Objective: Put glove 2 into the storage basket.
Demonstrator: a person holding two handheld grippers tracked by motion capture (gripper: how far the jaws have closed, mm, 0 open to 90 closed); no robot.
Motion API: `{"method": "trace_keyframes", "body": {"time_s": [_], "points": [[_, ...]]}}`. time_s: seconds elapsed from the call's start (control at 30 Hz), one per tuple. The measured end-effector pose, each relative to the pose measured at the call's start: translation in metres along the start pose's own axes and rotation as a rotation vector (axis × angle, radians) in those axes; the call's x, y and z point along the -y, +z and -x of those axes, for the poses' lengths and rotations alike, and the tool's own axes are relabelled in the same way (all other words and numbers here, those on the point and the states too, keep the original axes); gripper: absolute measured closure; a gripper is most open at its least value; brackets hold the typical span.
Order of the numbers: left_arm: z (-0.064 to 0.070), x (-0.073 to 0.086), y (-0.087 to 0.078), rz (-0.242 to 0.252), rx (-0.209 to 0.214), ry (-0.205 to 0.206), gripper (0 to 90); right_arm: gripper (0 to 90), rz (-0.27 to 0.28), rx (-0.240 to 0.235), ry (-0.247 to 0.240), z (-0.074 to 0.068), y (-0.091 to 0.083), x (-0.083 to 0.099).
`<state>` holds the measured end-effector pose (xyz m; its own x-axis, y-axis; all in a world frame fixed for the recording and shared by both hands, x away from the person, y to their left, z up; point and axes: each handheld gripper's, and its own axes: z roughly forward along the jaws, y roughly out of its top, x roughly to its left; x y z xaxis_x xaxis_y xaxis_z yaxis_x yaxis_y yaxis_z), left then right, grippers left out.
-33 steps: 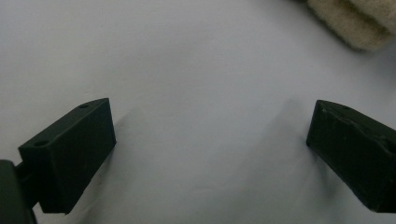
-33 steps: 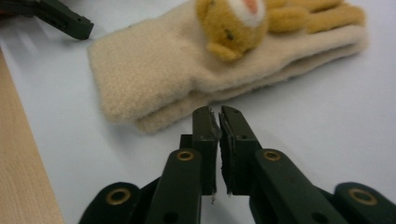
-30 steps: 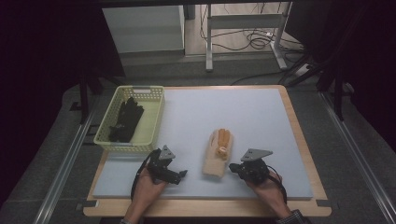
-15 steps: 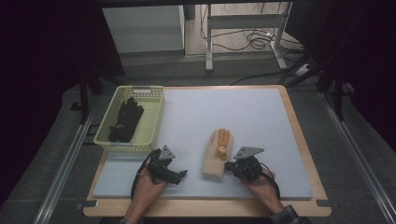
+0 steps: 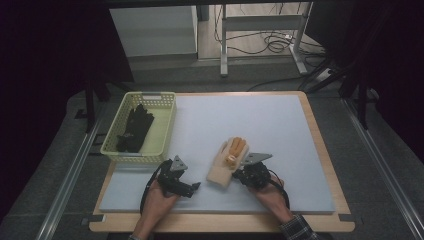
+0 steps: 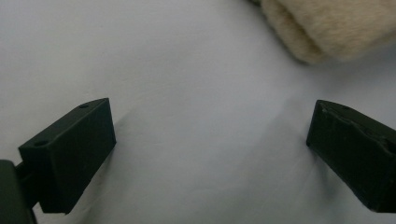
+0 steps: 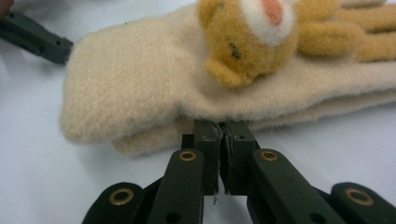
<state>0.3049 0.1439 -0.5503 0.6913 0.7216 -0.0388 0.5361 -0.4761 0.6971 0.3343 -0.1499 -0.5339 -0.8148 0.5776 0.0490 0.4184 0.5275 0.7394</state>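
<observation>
fingers first: the right gripper has its two black jaws pressed together with barely a slit between them, their tips pushed against the lower edge of the cream glove. whether any fabric is caught between them i can't tell from where the edge folds over. the left gripper has its jaws spread wide over bare mat, the glove's fluffy cuff just beyond its right-hand jaw.

from the biggest thing down: the pale blue mat covers the wooden table, and the yellow basket sits at its left edge with a dark glove already lying inside. the cream glove lies flat near the front middle of the mat, between the two hands, its orange fingers pointing away and a little bear face sewn on its back.

to my eye the step in hand is getting a hold on this glove for the basket. to do it well, i'd open the right jaws a bit and slide one under the edge before closing, since closed tips only shove soft knit along. the left could close on the cuff, so the glove lifts level and doesn't flop.
</observation>
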Motion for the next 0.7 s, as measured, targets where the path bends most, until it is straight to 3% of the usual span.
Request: {"method": "trace_keyframes", "body": {"time_s": [0.37,0.7], "points": [[0.000,0.000,0.000,0.000,0.000,0.000,1.4,84.8,0.007,0.011,0.003,-0.003,0.019,-0.015],[0.000,0.000,0.000,0.000,0.000,-0.001,1.4,84.4,0.009,0.037,-0.025,-0.005,0.036,-0.029]]}}
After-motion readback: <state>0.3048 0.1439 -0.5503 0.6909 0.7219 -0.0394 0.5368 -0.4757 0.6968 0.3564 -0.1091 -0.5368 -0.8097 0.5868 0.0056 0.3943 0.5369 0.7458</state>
